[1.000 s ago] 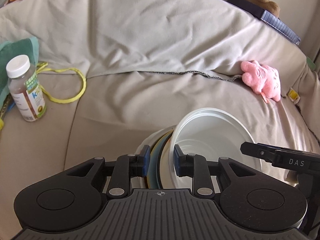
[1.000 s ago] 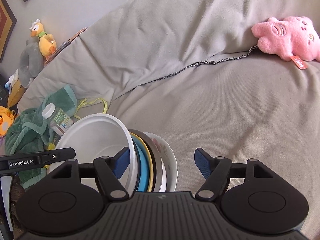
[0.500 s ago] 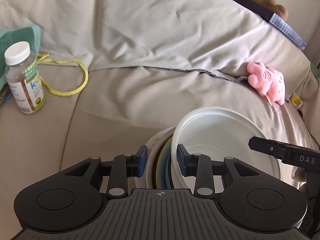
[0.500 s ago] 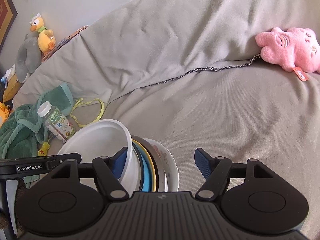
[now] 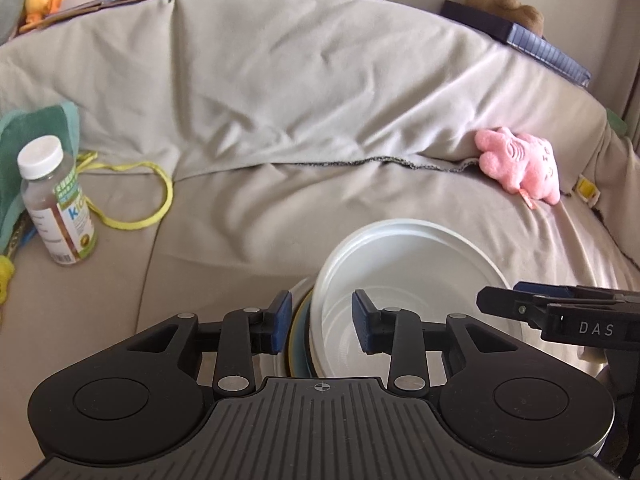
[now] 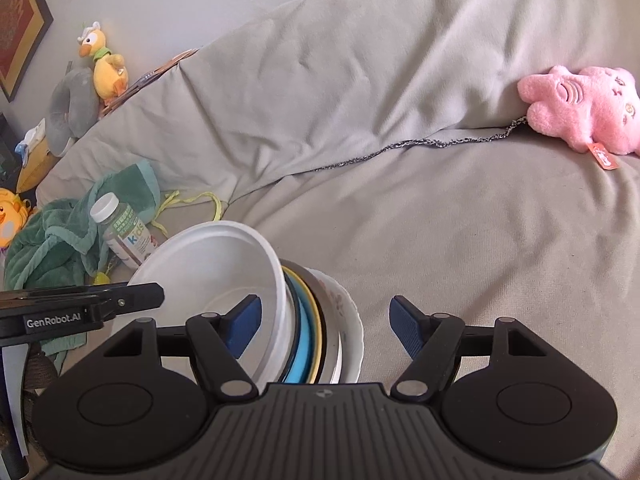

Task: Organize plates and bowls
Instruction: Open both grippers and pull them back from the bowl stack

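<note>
A nested stack of bowls and plates stands on edge above the grey sofa. Its white plastic bowl (image 5: pixel 404 280) faces the left wrist view and also shows in the right wrist view (image 6: pixel 212 268). Behind it sit blue, yellow and steel dishes (image 6: pixel 310 340) and a floral white bowl (image 6: pixel 350 320). My left gripper (image 5: pixel 320 322) is shut on the stack's rim, one finger inside the white bowl. My right gripper (image 6: pixel 326 322) is open, its fingers standing on either side of the stack without gripping it.
A vitamin bottle (image 5: pixel 56 200) stands at the left by a green towel (image 6: pixel 52 236) and a yellow cord (image 5: pixel 136 196). A pink plush toy (image 5: pixel 520 164) lies at the sofa's right. A book (image 5: pixel 520 40) and plush ducks (image 6: pixel 102 66) sit on the backrest.
Both grippers and the stack have lifted slightly and shifted, so more of the backrest shows. The left jaws stand a little wider on the rim than a second ago. The right gripper stays open.
</note>
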`<state>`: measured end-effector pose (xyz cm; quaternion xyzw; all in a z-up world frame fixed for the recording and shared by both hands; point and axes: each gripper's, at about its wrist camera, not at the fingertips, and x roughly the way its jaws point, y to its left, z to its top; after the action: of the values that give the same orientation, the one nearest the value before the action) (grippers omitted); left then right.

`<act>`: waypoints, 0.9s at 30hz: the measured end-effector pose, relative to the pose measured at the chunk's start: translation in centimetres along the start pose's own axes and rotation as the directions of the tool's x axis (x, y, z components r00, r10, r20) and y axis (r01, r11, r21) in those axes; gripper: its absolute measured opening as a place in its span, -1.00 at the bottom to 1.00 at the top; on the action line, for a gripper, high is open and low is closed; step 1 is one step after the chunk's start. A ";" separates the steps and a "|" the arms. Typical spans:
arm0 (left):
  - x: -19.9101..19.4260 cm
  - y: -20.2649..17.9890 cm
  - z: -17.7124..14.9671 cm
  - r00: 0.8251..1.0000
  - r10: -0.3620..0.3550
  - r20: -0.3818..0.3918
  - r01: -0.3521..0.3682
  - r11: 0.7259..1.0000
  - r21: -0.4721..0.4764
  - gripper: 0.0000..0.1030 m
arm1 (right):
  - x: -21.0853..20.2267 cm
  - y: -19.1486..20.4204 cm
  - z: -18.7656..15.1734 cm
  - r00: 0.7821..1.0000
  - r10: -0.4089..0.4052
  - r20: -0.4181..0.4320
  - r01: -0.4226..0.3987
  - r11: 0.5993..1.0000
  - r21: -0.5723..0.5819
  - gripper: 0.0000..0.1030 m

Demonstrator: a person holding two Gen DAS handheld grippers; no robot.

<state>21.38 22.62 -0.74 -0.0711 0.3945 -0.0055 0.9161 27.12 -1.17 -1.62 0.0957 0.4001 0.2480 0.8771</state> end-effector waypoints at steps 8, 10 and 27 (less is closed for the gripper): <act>0.7 0.9 -0.5 1.000 0.019 -0.022 -0.019 1.000 -0.017 -0.30 | 0.9 0.7 -0.5 0.999 -0.005 -0.032 0.005 1.000 -0.006 0.39; 0.8 1.4 -0.6 0.999 0.026 -0.023 -0.027 0.999 -0.026 -0.30 | 1.3 1.0 -0.6 0.999 0.005 -0.049 -0.005 1.000 -0.002 0.39; 1.2 3.4 -1.7 1.000 -0.020 -0.015 0.018 0.994 -0.106 -0.30 | 2.2 3.3 -0.3 0.998 -0.025 -0.052 0.022 0.998 -0.060 0.40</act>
<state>20.86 25.71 -3.21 -0.1232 0.4008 0.0062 0.9078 26.91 2.82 -2.09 0.0582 0.4166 0.2517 0.8716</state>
